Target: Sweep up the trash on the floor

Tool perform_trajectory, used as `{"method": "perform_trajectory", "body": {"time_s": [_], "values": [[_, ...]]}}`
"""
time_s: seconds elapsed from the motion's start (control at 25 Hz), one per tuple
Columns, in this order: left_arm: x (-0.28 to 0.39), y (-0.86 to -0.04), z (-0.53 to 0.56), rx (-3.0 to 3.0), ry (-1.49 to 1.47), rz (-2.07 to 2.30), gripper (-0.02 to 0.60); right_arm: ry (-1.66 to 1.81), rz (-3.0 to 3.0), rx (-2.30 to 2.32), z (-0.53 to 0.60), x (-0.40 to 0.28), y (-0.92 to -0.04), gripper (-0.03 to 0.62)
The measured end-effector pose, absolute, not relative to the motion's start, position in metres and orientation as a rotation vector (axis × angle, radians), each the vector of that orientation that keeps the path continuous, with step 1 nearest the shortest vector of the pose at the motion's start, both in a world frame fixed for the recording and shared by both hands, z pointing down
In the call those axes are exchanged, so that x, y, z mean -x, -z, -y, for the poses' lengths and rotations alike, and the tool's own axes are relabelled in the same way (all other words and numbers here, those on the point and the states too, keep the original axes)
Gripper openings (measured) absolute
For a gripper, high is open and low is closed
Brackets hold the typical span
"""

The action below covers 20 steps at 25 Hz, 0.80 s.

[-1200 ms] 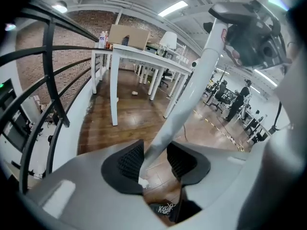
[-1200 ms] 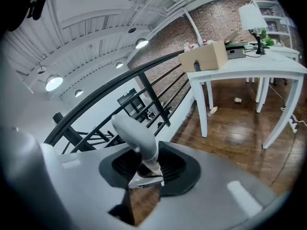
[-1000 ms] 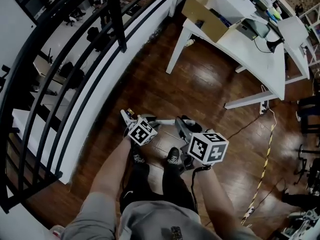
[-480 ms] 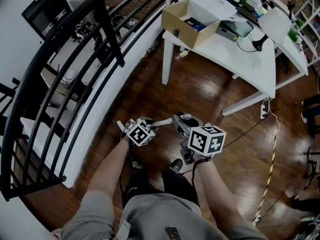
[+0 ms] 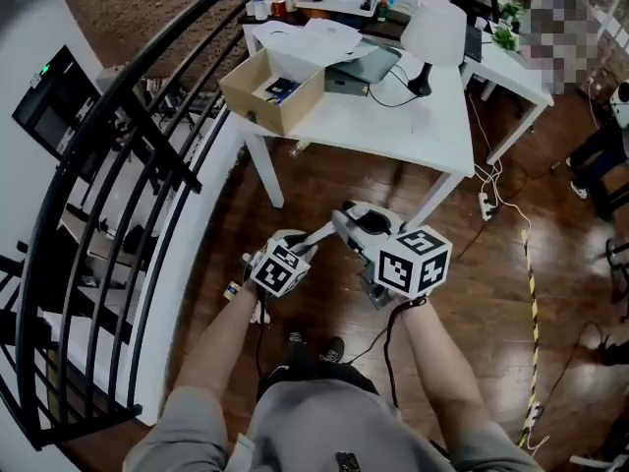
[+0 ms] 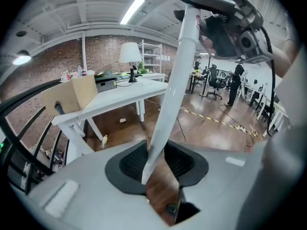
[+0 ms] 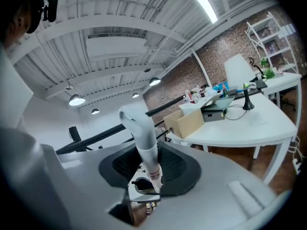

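A long white handle (image 5: 316, 236) runs between my two grippers above the wooden floor. In the left gripper view the handle (image 6: 168, 104) comes down between the jaws of my left gripper (image 6: 156, 169), which have just been closing and press on its lower part. It rises to my right gripper (image 6: 230, 28). My right gripper (image 7: 148, 176) is shut on the handle (image 7: 144, 138) just below its curved top end. In the head view the left gripper (image 5: 295, 249) sits lower left of the right gripper (image 5: 352, 226). The handle's lower end is hidden, and I can make out no trash.
A white table (image 5: 393, 116) stands just ahead with a cardboard box (image 5: 270, 87) and a lamp (image 5: 432, 32) on it. A black railing (image 5: 128, 165) runs along the left. A power strip (image 5: 484, 203) and striped tape (image 5: 531, 293) lie on the floor at right.
Both grippers have risen together with the handle. The head view has swung toward the table, which now fills the upper middle. The left jaws have closed further on the handle.
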<state>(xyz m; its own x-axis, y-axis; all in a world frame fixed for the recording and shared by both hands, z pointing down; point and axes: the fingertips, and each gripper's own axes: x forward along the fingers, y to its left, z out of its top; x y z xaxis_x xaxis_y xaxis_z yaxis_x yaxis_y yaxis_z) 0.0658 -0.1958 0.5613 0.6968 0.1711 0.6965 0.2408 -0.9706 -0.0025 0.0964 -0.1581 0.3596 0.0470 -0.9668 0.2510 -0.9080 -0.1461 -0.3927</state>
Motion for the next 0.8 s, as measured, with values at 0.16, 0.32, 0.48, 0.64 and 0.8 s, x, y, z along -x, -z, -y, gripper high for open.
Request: {"method": "perform_trajectory", "body": {"time_s": [0.16,0.32,0.48,0.64,0.8], "values": [[-0.127,-0.551,0.159,2.84,1.025,0.421,0.114,0.624,-1.996,2.246,0.134,-0.143,-0.347,0.103],[-0.177,-0.574,0.136,2.869,1.029,0.466,0.109,0.625,-2.047,2.279,0.126,-0.188,-0.365,0.101],[-0.222,-0.604,0.13,2.914,1.075,0.485,0.107,0.666,-2.12,2.28,0.136,-0.234,-0.39,0.101],[-0.263,-0.63,0.137,2.976,1.109,0.432,0.107,0.695,-2.216,2.244,0.152,-0.275,-0.417,0.101],[-0.301,-0.655,0.151,3.034,1.156,0.328,0.106,0.706,-2.284,2.206,0.174,-0.317,-0.443,0.099]]}}
